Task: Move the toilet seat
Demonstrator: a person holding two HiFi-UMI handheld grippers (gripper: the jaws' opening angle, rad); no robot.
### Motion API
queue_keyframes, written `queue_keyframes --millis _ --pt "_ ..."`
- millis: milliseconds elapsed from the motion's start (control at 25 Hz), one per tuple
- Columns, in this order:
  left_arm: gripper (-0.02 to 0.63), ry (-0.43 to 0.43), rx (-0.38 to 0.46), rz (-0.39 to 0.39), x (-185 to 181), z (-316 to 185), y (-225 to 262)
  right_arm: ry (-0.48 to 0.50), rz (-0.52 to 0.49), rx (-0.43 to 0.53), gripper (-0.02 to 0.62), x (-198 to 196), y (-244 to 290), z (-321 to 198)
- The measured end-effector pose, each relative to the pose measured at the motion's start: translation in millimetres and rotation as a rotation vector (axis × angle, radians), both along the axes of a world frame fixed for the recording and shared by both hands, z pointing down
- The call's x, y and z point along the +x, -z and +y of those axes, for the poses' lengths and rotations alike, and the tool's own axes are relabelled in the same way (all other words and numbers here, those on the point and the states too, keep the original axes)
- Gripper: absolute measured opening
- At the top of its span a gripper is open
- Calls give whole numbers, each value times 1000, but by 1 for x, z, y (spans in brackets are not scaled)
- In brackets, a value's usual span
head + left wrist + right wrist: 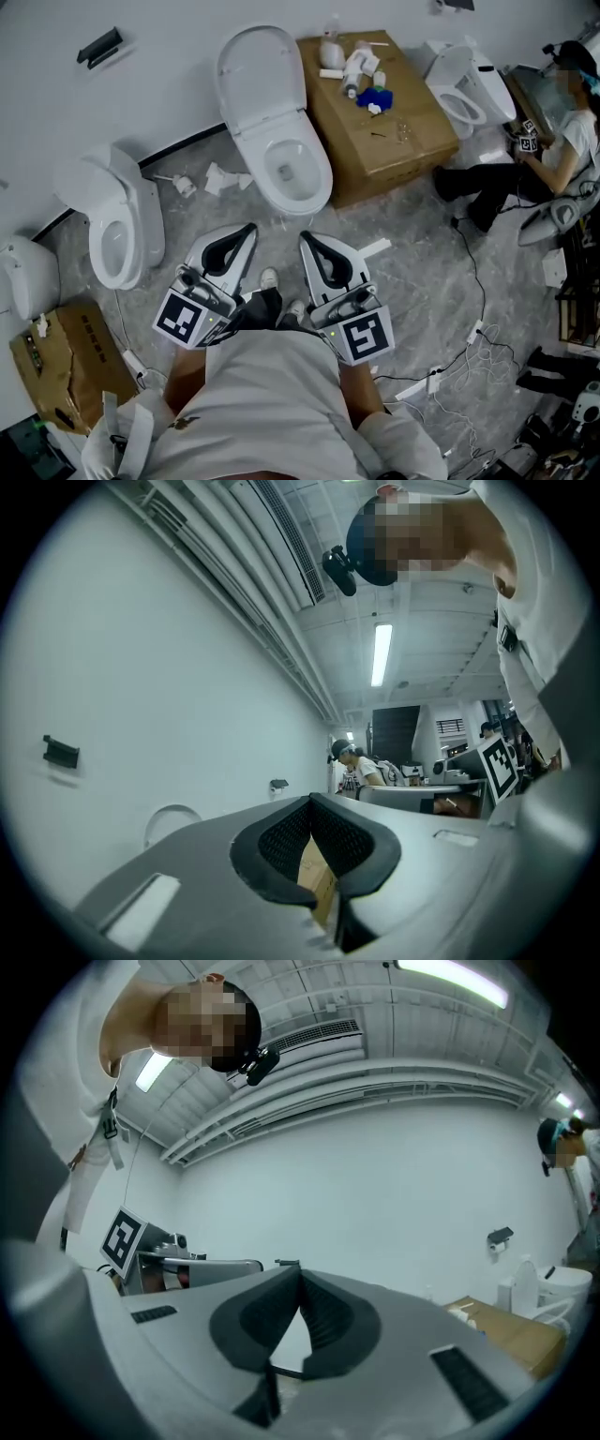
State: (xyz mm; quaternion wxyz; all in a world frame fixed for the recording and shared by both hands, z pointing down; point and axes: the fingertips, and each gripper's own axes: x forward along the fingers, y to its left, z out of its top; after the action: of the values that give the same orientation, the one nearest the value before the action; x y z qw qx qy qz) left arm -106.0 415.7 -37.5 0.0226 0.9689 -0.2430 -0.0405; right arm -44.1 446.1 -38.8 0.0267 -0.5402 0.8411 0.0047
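Head view: L gripper & R gripper both pinched tight, empty, near the toilet seat straight ahead. Tip: spread 1 pair first, catch seat's front edge squarely, move slow.

The head camera looked steeply down from above the person's shoulders onto the floor. The left gripper sat close below the lens at 7 o'clock of centre and the right gripper at 5 o'clock. The toilet lay farther off at 12 o'clock and the cardboard box at 1 o'clock. Each gripper camera sat low behind its own touching jaws, facing level along them with the wall and ceiling above. The left gripper view caught the right marker cube at 3 o'clock. The right gripper view caught the left marker cube at 9 o'clock and shared the box, at 4 o'clock, with the head view
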Motion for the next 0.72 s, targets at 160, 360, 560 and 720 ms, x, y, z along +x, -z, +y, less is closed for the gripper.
queue_keyframes --millis 160,360,560,720 --pt "0 -18 0 4 -4 -30 -1 -21 6 -2 0 -2 -1 -28" --pt "0 -47 3 7 -3 -58 -2 -50 21 0 0 -2 1 -56" --pt "0 -65 -10 7 2 -79 -8 -73 23 21 1 1 1 -76" --pt "0 -75 -28 8 15 -99 -14 -74 25 -28 0 12 -7 -96"
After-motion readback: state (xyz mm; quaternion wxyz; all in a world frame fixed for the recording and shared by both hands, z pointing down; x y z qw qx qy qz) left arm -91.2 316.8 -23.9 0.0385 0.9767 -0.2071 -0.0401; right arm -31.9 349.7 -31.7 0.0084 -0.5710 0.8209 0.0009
